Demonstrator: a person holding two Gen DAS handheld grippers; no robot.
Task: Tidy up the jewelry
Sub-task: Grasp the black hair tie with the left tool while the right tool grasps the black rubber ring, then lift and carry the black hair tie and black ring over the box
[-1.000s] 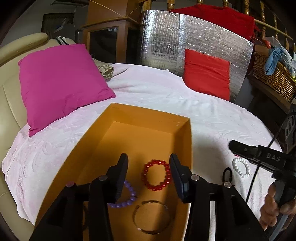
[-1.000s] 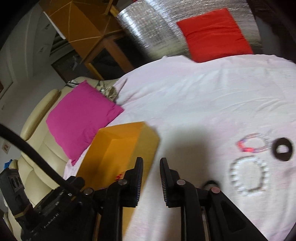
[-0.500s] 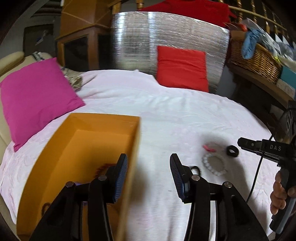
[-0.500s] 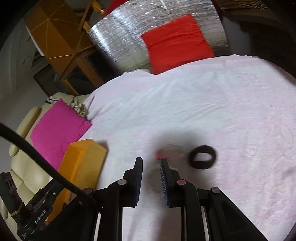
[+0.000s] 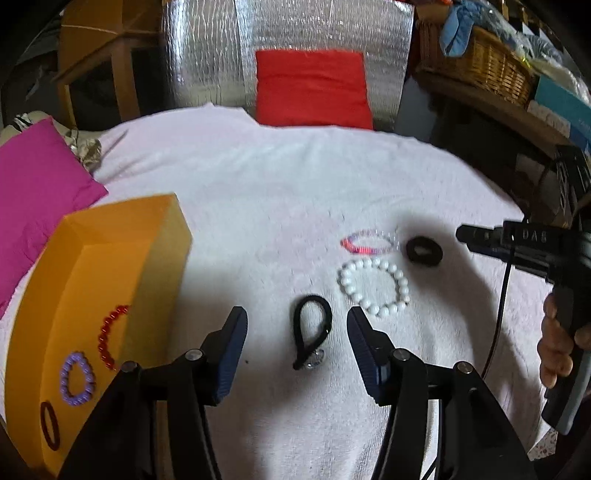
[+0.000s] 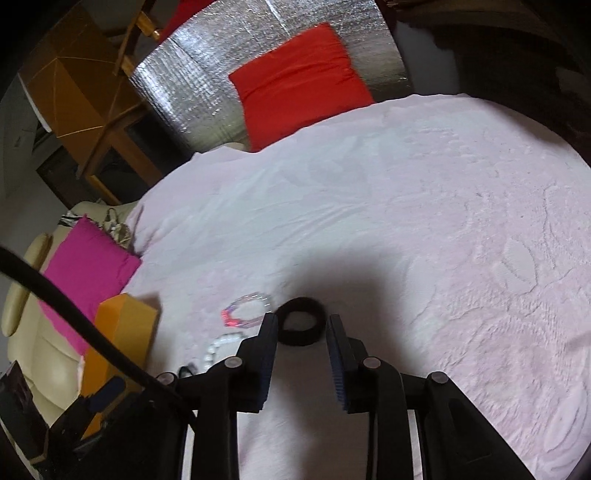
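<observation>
An orange box at the left holds a red bead bracelet, a purple bead bracelet and a dark ring. On the white cloth lie a black hair tie, a white bead bracelet, a pink bracelet and a black band. My left gripper hovers over the hair tie, its jaws opening and not touching it. The right gripper has its jaws opening around the near side of the black band, pads apart from it.
A magenta pillow lies left of the box. A red pillow leans on a silver panel at the back. A wicker basket stands on a shelf at the right. A hand holds the right gripper's handle.
Both views have swung right, away from the orange box and over the loose jewelry on the cloth. Both pairs of jaws stand wider than before.
</observation>
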